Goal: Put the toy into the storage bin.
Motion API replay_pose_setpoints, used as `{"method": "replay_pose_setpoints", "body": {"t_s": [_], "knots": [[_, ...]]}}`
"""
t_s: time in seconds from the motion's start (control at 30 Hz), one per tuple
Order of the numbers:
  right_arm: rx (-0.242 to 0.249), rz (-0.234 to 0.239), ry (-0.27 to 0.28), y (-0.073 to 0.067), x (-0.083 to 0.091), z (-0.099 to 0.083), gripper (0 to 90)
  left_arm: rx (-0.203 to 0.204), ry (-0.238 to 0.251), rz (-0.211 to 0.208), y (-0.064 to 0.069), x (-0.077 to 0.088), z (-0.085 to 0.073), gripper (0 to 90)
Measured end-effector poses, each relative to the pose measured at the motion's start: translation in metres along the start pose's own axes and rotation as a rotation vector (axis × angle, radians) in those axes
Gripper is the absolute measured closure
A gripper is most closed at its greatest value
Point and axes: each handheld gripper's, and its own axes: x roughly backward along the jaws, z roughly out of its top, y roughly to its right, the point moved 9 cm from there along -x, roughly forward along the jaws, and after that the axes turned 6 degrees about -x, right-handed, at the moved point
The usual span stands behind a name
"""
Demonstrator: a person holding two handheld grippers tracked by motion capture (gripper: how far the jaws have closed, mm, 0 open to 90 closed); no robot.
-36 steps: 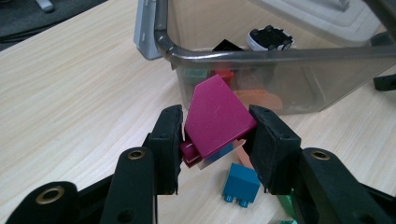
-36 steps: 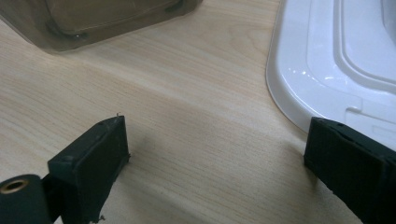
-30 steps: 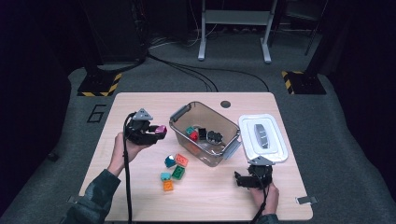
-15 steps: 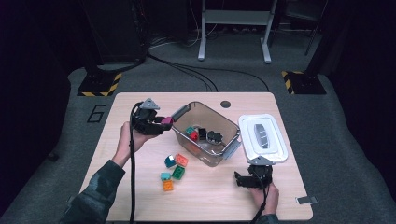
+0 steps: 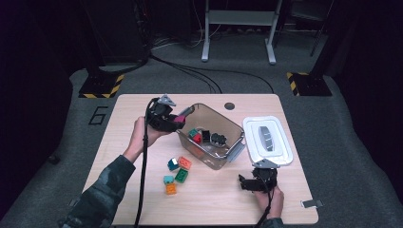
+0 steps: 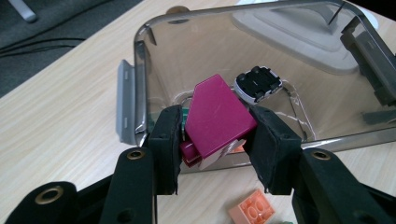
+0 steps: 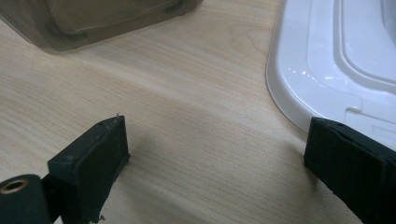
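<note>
1. Gripping a magenta block [image 6: 215,117] between its two black pads, the left gripper [image 5: 167,117] hangs at the near-left rim of the clear plastic bin [image 5: 234,145]; in the left gripper view the block sits tilted, its flat face turned up, with the pads pressing on both of its sides.
2. Seen from the high view, the magenta block [image 5: 179,119] is just at the bin's left corner, above the table [image 5: 123,109] and not resting on it; whether it touches the rim I cannot tell.
3. Inside the bin lie a teal brick [image 5: 193,133], a red piece [image 5: 198,138] and a black-and-white piece [image 5: 219,138]; the last also shows through the bin wall in the left gripper view [image 6: 258,83].
4. On the table in front of the bin lies a loose cluster of bricks: an orange-pink brick [image 5: 185,163], a green brick [image 5: 181,175], a blue-and-white brick [image 5: 173,164], a light teal brick [image 5: 168,179] and an orange brick [image 5: 170,188]; they lie close together, some touching.
5. The right gripper [image 5: 248,183] rests low at the near-right of the table, held in the person's right hand [image 5: 271,201]; its jaws stand spread wide with bare wood between them.
6. The white lid [image 5: 267,140] lies flat just right of the bin; in the right gripper view its edge [image 7: 299,93] lies just beyond the right-hand pad.
</note>
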Motion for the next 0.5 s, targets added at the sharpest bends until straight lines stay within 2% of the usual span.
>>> {"method": "replay_pose_setpoints", "body": {"t_s": [0.2, 0.37, 0.5], "knots": [[0.0, 0.0, 0.0, 0.0, 0.0, 0.0, 5.4, -0.028, -0.061, -0.062, 0.008, -0.016, 0.004, 56.1], [0.0, 0.0, 0.0, 0.0, 0.0, 0.0, 5.4, -0.047, -0.112, -0.087, 0.013, -0.027, 0.003, 56.1], [0.0, 0.001, 0.0, 0.0, 0.0, 0.0, 5.4, -0.057, -0.134, -0.106, 0.016, -0.035, 0.003, 56.0]]}}
